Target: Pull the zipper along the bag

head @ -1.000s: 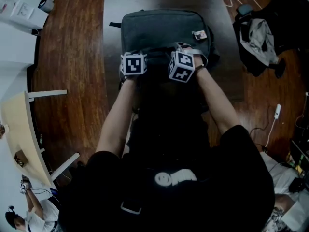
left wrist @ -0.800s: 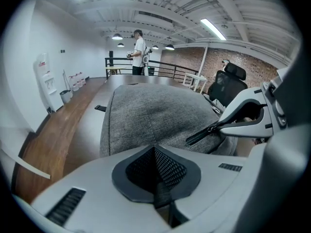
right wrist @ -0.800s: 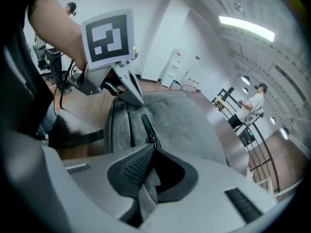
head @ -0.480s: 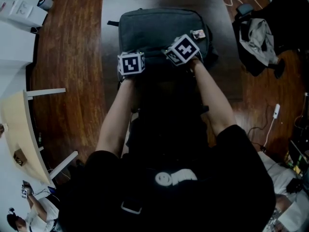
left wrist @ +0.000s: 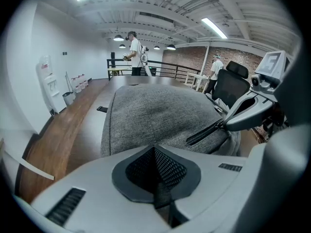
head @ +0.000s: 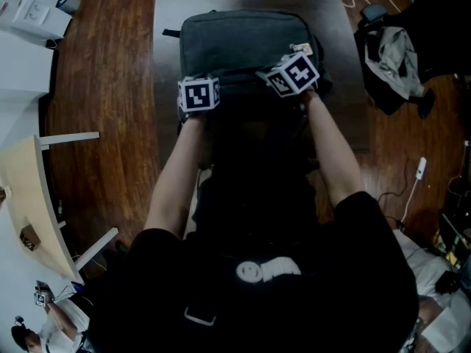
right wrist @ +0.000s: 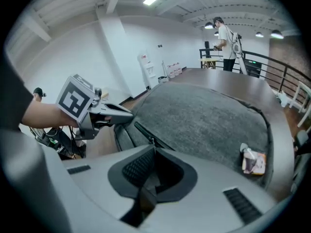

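Observation:
A grey fabric bag point(head: 246, 39) lies on the dark table point(head: 338, 116) ahead of the person. My left gripper point(head: 199, 83) is at the bag's near left corner, jaws shut on the bag's edge; in the right gripper view its fingers point(right wrist: 116, 114) pinch that corner. My right gripper point(head: 297, 63) is at the near right part of the bag, shut on the zipper pull point(right wrist: 151, 141). In the left gripper view its fingertips point(left wrist: 232, 122) meet the end of the dark opened zipper line point(left wrist: 204, 133). Grey bag fabric point(left wrist: 155, 110) fills the view beyond the left jaws.
A small tag point(head: 303, 50) hangs on the bag's far right corner. A black chair with clothes point(head: 401, 50) stands on the wooden floor to the right, with cables near it. White boxes point(head: 33, 17) and a pale table point(head: 29, 190) are on the left. People stand far off.
My right gripper has moved to the right and a little farther along the bag's near edge, tilting as it went. My left gripper has stayed at the left corner.

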The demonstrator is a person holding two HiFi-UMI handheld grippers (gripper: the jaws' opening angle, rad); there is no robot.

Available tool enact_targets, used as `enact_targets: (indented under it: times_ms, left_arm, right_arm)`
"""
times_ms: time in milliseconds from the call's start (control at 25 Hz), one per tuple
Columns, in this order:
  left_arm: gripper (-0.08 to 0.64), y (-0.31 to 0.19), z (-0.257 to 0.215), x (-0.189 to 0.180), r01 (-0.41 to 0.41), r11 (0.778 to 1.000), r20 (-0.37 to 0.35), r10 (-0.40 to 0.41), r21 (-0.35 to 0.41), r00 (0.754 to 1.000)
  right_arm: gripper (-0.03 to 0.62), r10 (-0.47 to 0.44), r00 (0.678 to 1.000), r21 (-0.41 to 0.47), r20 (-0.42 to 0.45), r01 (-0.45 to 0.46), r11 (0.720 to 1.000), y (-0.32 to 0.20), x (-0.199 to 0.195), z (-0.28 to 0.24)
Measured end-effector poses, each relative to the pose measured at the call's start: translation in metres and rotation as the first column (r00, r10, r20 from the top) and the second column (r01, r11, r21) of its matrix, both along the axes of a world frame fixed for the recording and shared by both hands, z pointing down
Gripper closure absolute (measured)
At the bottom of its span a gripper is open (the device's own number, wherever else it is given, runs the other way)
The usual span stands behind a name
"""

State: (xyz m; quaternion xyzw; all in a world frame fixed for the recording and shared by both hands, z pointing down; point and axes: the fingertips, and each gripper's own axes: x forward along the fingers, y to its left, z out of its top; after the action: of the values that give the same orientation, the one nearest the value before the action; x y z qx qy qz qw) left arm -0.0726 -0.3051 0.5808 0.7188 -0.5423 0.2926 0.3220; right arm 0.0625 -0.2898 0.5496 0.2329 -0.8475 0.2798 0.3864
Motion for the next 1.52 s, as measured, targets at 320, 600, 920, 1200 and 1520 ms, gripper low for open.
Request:
enact_targets:
  times_ms: [320,600,920,1200,1520]
  left_arm:
    - [0.560,0.001,0.000,-0.002,-0.005,1.000,0.025,0.005,-0.002,1.000]
    - [0.560,0.001,0.000,-0.002,-0.003,1.000,0.043,0.003,0.003,0.999]
    - [0.560,-0.002,-0.008,0.000,0.021,1.000,0.040,-0.021,0.017,0.999]
    - [0.560,0.008,-0.011,-0.005,0.087,0.996,0.045,-0.087,0.009,0.995]
    - [0.560,0.067,-0.017,-0.007,0.191,0.981,-0.003,-0.191,-0.024,0.982]
  right_arm:
    - [0.574,0.085,0.996,0.012,0.007,-0.085,0.996,-0.004,0.049,0.003]
    - [0.574,0.106,0.994,0.016,0.005,-0.106,0.994,-0.007,0.073,0.008]
    - [0.571,0.114,0.993,0.008,-0.010,-0.114,0.993,-0.014,0.092,0.023]
    - [0.574,0.146,0.989,0.102,-0.010,-0.144,0.984,0.005,0.098,0.011]
    - [0.586,0.286,0.896,0.037,0.340,-0.316,0.948,0.056,0.083,-0.006]
